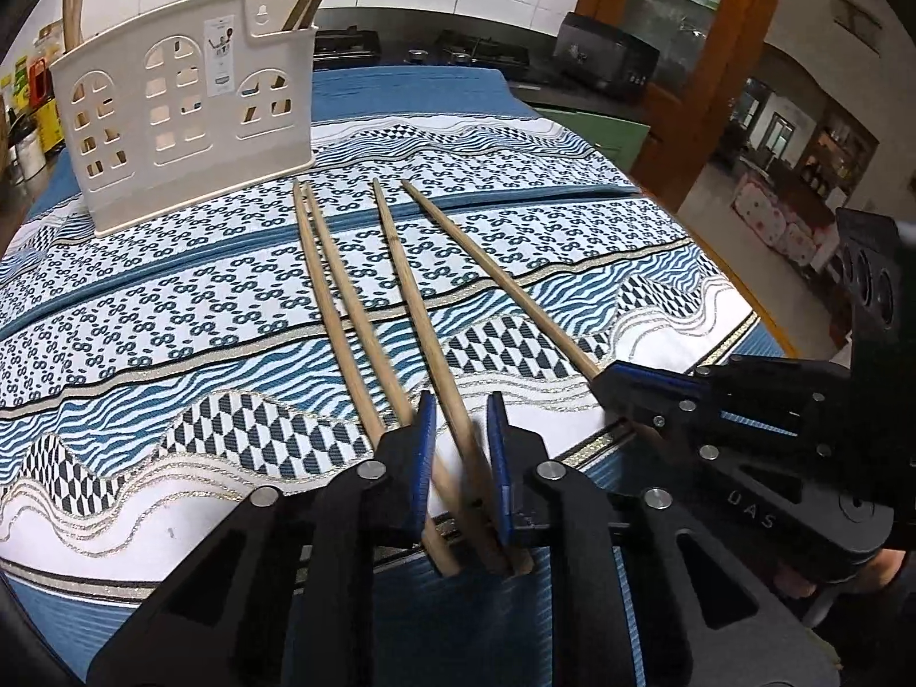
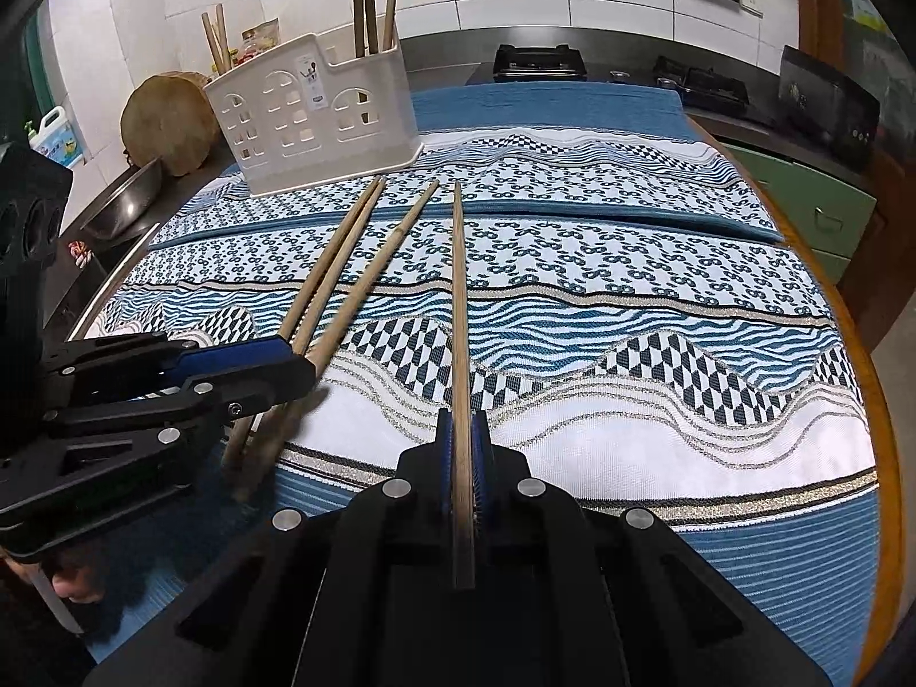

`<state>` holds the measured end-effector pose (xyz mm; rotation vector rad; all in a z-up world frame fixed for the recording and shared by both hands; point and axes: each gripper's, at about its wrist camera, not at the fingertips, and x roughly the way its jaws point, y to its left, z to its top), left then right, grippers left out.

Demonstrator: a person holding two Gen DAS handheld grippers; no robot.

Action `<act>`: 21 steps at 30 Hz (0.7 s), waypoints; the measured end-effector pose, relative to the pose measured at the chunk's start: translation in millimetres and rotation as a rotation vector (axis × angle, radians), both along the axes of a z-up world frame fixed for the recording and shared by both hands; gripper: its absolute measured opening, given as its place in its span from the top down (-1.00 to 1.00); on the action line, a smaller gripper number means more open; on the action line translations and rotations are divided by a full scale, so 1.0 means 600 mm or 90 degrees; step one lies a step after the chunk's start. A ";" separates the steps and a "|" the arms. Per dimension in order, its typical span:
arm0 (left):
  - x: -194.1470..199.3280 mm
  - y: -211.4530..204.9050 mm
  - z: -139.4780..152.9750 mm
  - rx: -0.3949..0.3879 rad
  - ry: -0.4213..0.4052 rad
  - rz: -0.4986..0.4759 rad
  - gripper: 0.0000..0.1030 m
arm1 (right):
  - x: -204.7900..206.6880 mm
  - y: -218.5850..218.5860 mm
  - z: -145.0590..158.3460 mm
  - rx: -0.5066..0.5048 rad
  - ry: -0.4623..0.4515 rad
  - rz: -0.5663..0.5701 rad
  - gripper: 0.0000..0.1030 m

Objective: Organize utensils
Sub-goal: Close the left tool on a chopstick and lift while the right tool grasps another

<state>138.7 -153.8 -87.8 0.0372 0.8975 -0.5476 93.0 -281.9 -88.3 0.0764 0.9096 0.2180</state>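
Three wooden chopsticks lie on the patterned cloth, and my right gripper (image 2: 462, 421) is shut on the near end of a fourth chopstick (image 2: 459, 297). My left gripper (image 1: 461, 406) stands narrow around the blurred near ends of two chopsticks: the middle chopstick (image 1: 412, 303) and one of the left pair (image 1: 338, 309). Small gaps show beside the wood at its fingertips. In the left wrist view the right gripper (image 1: 601, 380) sits just to the right. The cream slotted holder (image 1: 183, 114) (image 2: 320, 114) stands at the far left with several upright chopsticks (image 2: 366, 0) in it.
The blue and white cloth (image 2: 630, 286) covers a round wooden table whose edge (image 2: 884, 401) curves along the right. Left of it are a metal bowl (image 2: 123, 194) and a round wooden board (image 2: 166, 126). A stove (image 2: 538, 63) stands on the counter behind.
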 end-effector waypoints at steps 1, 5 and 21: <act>0.000 -0.003 0.000 0.001 -0.001 0.000 0.70 | 0.000 -0.001 0.000 0.001 0.000 0.000 0.87; 0.000 -0.006 -0.003 0.004 0.002 -0.003 0.70 | 0.000 -0.001 -0.001 0.004 0.000 0.000 0.87; -0.026 -0.048 -0.018 0.100 -0.046 0.068 0.71 | 0.002 0.000 -0.003 0.003 0.001 -0.001 0.87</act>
